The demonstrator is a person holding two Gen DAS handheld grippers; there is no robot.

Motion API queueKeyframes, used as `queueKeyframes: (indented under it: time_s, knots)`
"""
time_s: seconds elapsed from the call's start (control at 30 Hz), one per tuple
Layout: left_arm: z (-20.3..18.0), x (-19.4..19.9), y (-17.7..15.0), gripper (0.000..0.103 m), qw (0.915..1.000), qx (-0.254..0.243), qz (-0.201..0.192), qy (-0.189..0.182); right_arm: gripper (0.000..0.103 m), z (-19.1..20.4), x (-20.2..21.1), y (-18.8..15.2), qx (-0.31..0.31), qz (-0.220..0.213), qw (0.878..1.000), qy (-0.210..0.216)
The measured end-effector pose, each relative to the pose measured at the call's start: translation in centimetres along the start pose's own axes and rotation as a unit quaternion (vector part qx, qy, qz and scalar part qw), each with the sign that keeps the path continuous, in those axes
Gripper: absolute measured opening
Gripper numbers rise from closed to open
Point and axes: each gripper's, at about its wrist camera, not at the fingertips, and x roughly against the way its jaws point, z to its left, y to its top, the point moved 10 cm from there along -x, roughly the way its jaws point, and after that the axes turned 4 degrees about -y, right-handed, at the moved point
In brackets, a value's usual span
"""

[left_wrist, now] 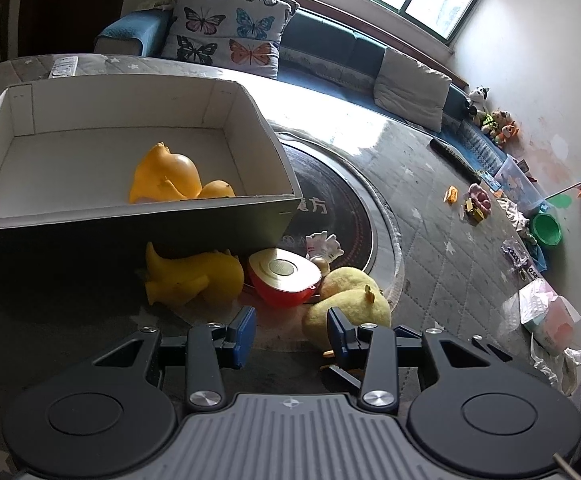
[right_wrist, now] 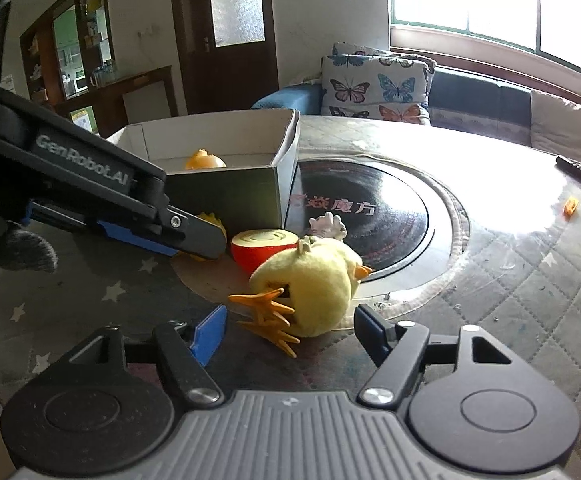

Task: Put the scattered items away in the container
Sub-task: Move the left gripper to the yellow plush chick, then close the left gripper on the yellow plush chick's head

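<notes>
**Both jaws spread beside the cardboard box**

I take the cardboard box [left_wrist: 138,216] as my landmark: a rectangular, open-topped carton with matte white inner walls and a dull grey outer face, standing on the quilted, star-printed cover of the table [left_wrist: 430,216]. Inside it, near the front wall, lies one smooth, glossy orange rubber duck [left_wrist: 166,176], rounded and shiny.

Just outside the box's front wall, a second rubber toy, the yellow duck [left_wrist: 194,276], lies on its side, touching or nearly touching the cardboard. Next to it, off the box's front corner, sits a red half-apple toy [left_wrist: 282,276] of hard plastic, its flat cream cut face ringed with concentric circles. Behind the apple, against the glossy black round disc [left_wrist: 330,208] set into the table, is a small white figurine [left_wrist: 324,245] with ruffled edges.

Farther out from the box corner than the apple lies the plush chick [right_wrist: 314,288]: fuzzy pale-yellow fabric, a ball-like body, an orange felt beak and splayed orange felt feet pointing toward me.

My left gripper [left_wrist: 292,334] hovers low in front of the box, its blue-padded jaws spread and holding nothing, the yellow duck and apple just ahead. My right gripper [right_wrist: 290,330] has its jaws spread wide on either side of the chick's feet, not pinching it.
</notes>
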Motion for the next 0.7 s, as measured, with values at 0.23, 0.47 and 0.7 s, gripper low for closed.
queueKeyframes:
  time_s: [0.23, 0.47, 0.7]
  knots:
    - [-0.7, -0.3, 0.2, 0.042, 1.0000, -0.004, 0.004, -0.006, 0.072, 0.3, -1.4, 0.1, 0.000, 0.004, 1.000, 0.002]
    - [-2.1, -0.7, 0.8, 0.042, 0.9996, -0.021, 0.006, -0.015, 0.061, 0.1, -1.4, -0.1, -0.009, 0.006, 1.000, 0.009]
    - [-3.8, -1.4, 0.6, 0.042, 0.9985, -0.044, 0.021, -0.026, 0.061, 0.8, 0.0, -0.2, -0.001, -0.001, 1.000, 0.027]
